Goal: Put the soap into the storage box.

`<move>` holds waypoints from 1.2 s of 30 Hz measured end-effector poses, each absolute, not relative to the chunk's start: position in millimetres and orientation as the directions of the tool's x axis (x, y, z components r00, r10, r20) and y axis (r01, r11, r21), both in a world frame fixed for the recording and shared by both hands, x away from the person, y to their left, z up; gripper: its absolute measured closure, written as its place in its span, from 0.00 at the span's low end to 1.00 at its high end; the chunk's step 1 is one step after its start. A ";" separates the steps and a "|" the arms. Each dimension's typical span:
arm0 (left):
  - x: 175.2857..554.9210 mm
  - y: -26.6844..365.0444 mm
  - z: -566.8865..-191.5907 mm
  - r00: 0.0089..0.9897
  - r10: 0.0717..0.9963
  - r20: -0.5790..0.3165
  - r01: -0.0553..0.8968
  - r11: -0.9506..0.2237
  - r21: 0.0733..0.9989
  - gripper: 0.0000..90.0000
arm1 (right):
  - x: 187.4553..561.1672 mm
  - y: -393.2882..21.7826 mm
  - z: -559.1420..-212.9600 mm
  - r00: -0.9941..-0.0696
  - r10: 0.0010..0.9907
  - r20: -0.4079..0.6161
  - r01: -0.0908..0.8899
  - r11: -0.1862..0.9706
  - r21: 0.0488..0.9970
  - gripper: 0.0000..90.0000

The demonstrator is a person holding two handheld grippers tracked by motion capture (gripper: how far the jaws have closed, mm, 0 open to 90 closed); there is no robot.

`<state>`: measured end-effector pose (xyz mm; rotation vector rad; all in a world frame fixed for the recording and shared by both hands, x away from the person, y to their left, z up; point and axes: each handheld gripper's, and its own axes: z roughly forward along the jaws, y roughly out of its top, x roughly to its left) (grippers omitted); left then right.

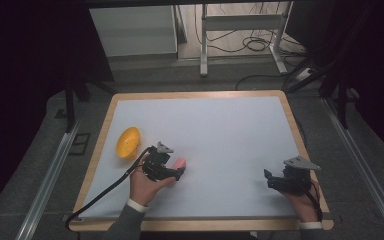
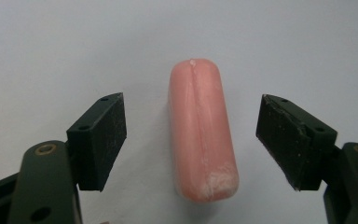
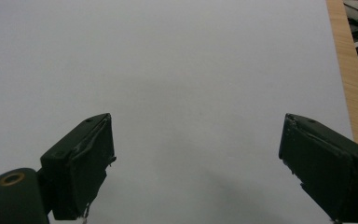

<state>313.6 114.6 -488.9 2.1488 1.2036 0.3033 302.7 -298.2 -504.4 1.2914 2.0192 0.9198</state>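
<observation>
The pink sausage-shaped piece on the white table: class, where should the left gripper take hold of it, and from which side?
Grip the pink sausage-shaped piece across its middle, on its two long sides, coming from above its near end. It lies flat on the white table, lengthwise between the open fingers of the left gripper, so they probably only need to close on its narrow width.

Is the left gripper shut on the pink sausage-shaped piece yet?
No, open. The left gripper straddles the pink sausage-shaped piece, which lies flat on the white table, with bare surface showing between it and each pad.
</observation>
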 end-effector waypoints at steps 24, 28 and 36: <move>325.2 102.6 -512.0 0.549 0.828 -0.118 0.706 -0.383 0.595 0.46 | 304.2 -300.2 -507.0 -0.362 0.927 -0.097 0.544 0.294 0.785 0.11; 325.5 101.5 -513.8 0.547 0.828 -0.124 0.706 -0.378 0.599 0.52 | 304.3 -300.9 -507.0 -0.358 0.928 -0.098 0.545 0.293 0.786 0.11; 326.8 101.1 -514.6 0.539 0.831 -0.140 0.716 -0.365 0.595 0.61 | 304.7 -301.9 -507.1 -0.354 0.930 -0.100 0.544 0.291 0.787 0.11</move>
